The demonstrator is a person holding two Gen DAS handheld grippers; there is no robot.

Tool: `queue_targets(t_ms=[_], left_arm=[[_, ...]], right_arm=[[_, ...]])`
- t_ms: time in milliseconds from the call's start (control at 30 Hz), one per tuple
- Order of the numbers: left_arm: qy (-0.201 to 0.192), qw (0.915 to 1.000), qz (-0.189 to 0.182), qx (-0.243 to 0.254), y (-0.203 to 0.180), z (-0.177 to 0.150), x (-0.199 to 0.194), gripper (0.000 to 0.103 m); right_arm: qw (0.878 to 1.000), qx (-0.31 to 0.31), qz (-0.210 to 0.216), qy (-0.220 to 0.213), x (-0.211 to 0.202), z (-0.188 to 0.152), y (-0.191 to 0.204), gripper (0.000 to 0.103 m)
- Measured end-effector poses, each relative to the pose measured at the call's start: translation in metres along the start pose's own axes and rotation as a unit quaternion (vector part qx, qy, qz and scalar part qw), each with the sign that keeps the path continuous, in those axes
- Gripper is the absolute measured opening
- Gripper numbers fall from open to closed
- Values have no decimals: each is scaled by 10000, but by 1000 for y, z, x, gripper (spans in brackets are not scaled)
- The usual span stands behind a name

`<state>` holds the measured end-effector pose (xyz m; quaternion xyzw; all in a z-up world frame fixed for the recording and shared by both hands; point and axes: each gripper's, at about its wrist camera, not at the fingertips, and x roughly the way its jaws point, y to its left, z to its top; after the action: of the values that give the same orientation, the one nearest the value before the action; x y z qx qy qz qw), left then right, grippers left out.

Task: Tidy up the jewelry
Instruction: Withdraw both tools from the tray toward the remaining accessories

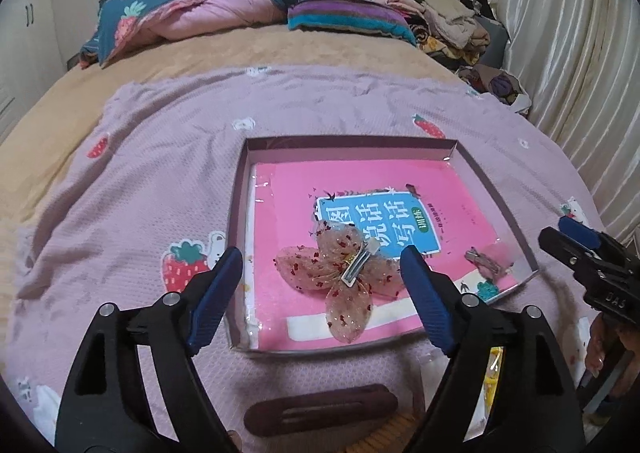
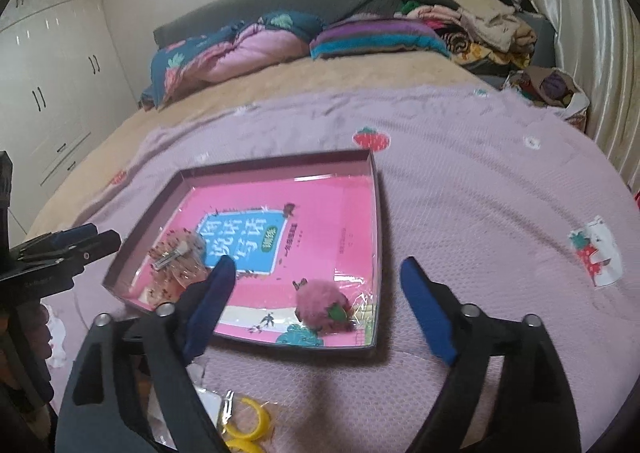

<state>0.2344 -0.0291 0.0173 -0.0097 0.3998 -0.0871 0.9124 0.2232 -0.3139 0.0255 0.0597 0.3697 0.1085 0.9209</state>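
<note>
A shallow cardboard box (image 1: pixel 236 213) (image 2: pixel 376 213) with a pink book inside lies on the lilac bedspread. A sheer pink butterfly hair clip (image 1: pixel 340 273) (image 2: pixel 176 257) lies in it, metal clip up. A fuzzy pink strawberry clip (image 1: pixel 490 259) (image 2: pixel 324 309) lies in the box's near right corner. My left gripper (image 1: pixel 322 293) is open and empty, above the butterfly clip at the box's near edge. My right gripper (image 2: pixel 316 301) is open and empty, over the strawberry clip. A dark brown snap clip (image 1: pixel 320 409) lies on the bedspread below the left gripper.
Yellow rings (image 2: pixel 244 421) in a clear bag lie near the bed's front edge. Folded quilts (image 1: pixel 180 21) and a clothes pile (image 1: pixel 440 25) sit at the bed's head. A curtain (image 1: pixel 580 53) hangs on the right, a wardrobe (image 2: pixel 52 73) on the left.
</note>
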Motion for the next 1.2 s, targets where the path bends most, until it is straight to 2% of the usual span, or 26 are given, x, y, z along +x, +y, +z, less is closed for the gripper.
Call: queue_targets(t_ms=[133, 300, 767, 1200], left_arm=[[-157, 9999, 25, -15, -3, 1, -19, 87], [-354, 9993, 100, 31, -8, -1, -42, 91], [-683, 9973, 246, 83, -13, -24, -93, 93], [-762, 9964, 372, -57, -3, -53, -121, 93]], right_arm=[[9998, -49, 7, -181, -21, 2, 4, 93], [9993, -117, 39, -346, -45, 1, 10, 94], [9978, -305, 102, -584, -99, -16, 26, 94], [9970, -553, 237, -477, -119, -37, 46, 94]])
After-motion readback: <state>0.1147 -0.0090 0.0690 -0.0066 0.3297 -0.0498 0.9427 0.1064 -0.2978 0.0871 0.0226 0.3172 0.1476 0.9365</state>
